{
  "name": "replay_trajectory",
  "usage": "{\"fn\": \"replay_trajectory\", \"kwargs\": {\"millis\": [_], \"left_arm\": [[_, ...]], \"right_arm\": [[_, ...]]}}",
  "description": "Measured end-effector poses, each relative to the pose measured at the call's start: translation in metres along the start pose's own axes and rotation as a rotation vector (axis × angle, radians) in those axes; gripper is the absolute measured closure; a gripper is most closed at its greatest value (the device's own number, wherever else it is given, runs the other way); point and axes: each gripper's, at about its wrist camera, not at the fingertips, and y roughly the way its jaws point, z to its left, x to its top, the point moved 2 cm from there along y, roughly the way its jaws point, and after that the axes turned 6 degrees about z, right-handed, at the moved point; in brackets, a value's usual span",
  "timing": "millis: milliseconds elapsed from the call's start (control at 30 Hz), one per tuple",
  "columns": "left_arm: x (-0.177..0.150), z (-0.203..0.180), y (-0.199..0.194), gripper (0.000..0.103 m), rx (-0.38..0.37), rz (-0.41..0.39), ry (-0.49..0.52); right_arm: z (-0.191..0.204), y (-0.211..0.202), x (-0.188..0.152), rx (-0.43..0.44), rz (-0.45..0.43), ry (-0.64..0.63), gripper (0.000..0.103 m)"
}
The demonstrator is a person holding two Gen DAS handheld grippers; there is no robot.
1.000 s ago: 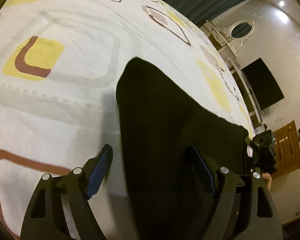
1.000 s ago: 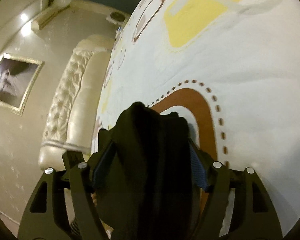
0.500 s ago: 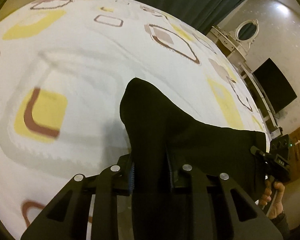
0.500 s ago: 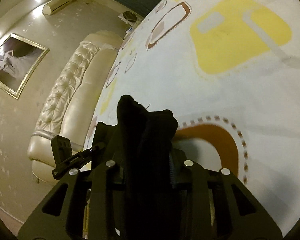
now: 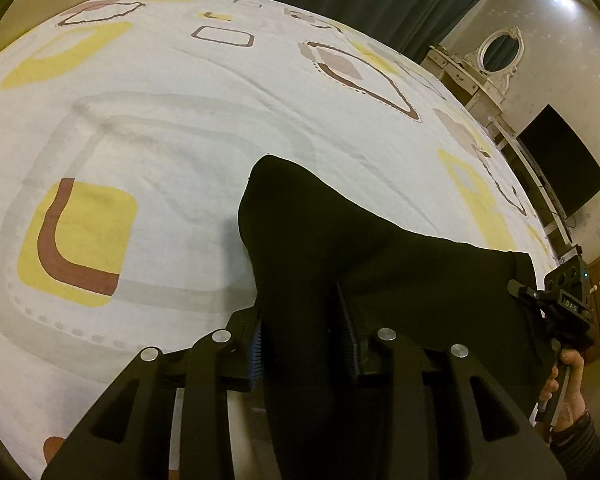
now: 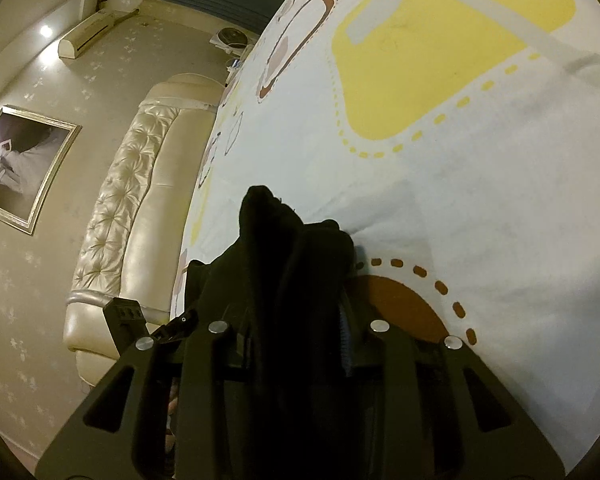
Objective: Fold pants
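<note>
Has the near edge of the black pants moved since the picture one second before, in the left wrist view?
Yes. The black fabric pants now rise off the patterned white bedsheet, bunched between the left tongs, whose jaws just closed on them.

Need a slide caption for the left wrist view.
Left claw shut on black pants over patterned bedsheet; right claw grips far edge.

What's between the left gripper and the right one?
A stretch of the black pants, held taut from the left gripper to the right gripper; left wrist view.

The only letters to read are "DAS" in small white print, on the black right tool at the picture's edge.
</note>
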Motion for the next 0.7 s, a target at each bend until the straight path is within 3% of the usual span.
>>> {"fn": "replay_trajectory", "kwargs": {"millis": [200,267,467,700], "left_arm": [[0.000,0.002,0.001,0.064,-0.004,0.004,-0.010],[0.000,0.004,0.000,0.050,0.018,0.003,-0.014],[-0.007,0.002,-0.010,0.029,0.075,-0.020,-0.004],[-0.049,-0.007,-0.036,0.023,0.127,-0.021,0.003]], "right_arm": [[-0.003,0.000,-0.001,0.009,-0.001,0.007,0.072],[-0.004,-0.001,-0.002,0.023,-0.002,0.008,0.068],[-0.004,-0.013,-0.007,0.058,-0.019,0.027,0.055],[-0.006,-0.045,-0.040,0.066,-0.059,0.058,0.038]]}}
